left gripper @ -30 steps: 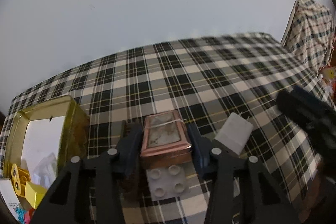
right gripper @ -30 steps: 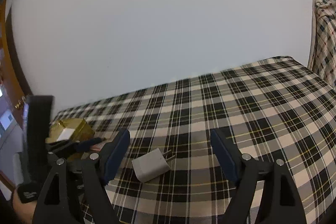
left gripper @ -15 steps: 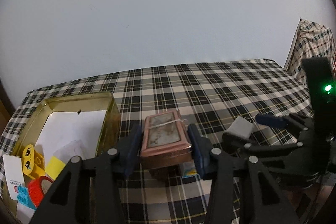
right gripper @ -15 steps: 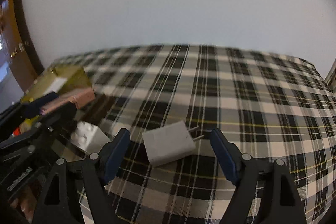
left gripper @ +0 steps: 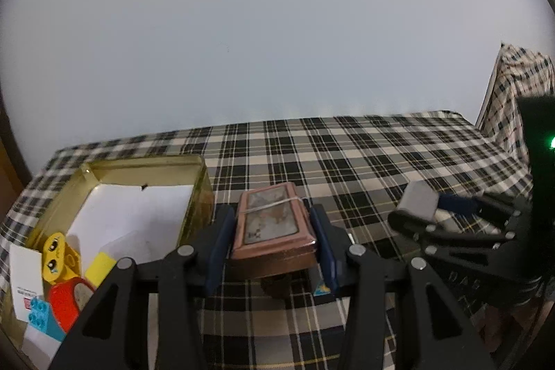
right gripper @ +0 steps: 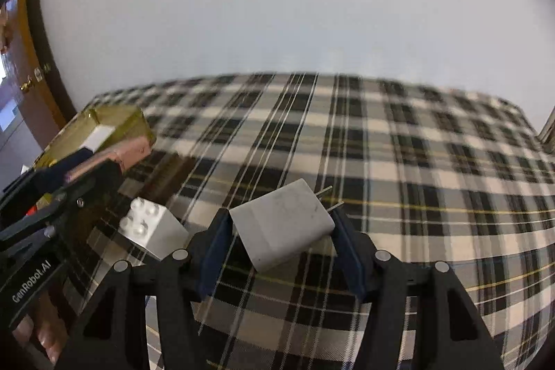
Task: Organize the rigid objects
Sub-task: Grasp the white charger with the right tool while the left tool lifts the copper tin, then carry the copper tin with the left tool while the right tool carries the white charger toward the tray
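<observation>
Both grippers clamp loads: left point(left gripper: 272, 240) copper tin point(left gripper: 274, 227) lengthwise, right point(right gripper: 282, 240) charger point(right gripper: 282, 224), prongs forward-right.

White charger point(right gripper: 284, 224) between right hand-held gripper point(right gripper: 281, 247) fingers

cloth: a black, grey and cream plaid tablecloth point(left gripper: 364, 155) covers the whole table top, with thin yellow lines through the checks.
wall: a plain pale wall point(left gripper: 263, 23) fills the background behind the table in both views.
draped piece: at the far right of the left wrist view, something tall point(left gripper: 513, 85) stands under a similar plaid fabric.
door: a brown wooden door point(right gripper: 31, 71) with a brass fitting shows at the left edge of the right wrist view.
</observation>
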Action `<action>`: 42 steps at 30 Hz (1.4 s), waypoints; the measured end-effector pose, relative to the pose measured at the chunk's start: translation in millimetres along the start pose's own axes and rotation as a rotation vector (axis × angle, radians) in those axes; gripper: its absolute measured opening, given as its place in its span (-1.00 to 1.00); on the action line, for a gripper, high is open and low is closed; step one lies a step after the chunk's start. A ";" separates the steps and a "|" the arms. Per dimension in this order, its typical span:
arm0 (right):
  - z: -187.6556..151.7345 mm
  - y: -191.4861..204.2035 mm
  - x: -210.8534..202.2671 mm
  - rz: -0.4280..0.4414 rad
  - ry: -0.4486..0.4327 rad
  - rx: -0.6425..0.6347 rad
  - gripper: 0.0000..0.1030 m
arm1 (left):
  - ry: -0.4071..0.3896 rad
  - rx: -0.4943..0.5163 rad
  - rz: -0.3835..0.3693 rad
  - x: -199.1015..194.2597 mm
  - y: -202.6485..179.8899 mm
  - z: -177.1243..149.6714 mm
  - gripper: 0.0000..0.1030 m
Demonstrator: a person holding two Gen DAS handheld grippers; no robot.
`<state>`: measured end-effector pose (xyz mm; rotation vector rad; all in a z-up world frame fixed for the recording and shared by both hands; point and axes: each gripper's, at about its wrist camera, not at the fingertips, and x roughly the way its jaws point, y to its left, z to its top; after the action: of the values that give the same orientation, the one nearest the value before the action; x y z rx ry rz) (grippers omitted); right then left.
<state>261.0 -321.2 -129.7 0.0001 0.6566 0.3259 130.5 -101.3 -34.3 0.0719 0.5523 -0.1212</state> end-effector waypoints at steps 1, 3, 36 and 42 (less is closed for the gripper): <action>0.1 1.8 -4.7 -0.008 -0.026 -0.008 0.18 | -0.012 0.005 0.003 -1.6 -0.5 -0.6 -0.13; -0.5 4.9 -15.0 -0.025 -0.082 -0.016 0.18 | -0.042 0.015 0.017 -6.0 0.1 -1.3 -0.13; -21.5 28.9 -61.6 0.012 -0.249 -0.040 0.18 | -0.226 -0.067 0.108 -77.8 46.4 -37.9 -0.13; -24.2 32.3 -68.6 0.012 -0.284 -0.055 0.18 | -0.239 -0.087 0.118 -83.9 52.4 -40.9 -0.13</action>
<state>185.9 -313.5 -104.6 -0.0020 0.3658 0.3479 45.4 -37.4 -23.0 0.0054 0.3136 0.0098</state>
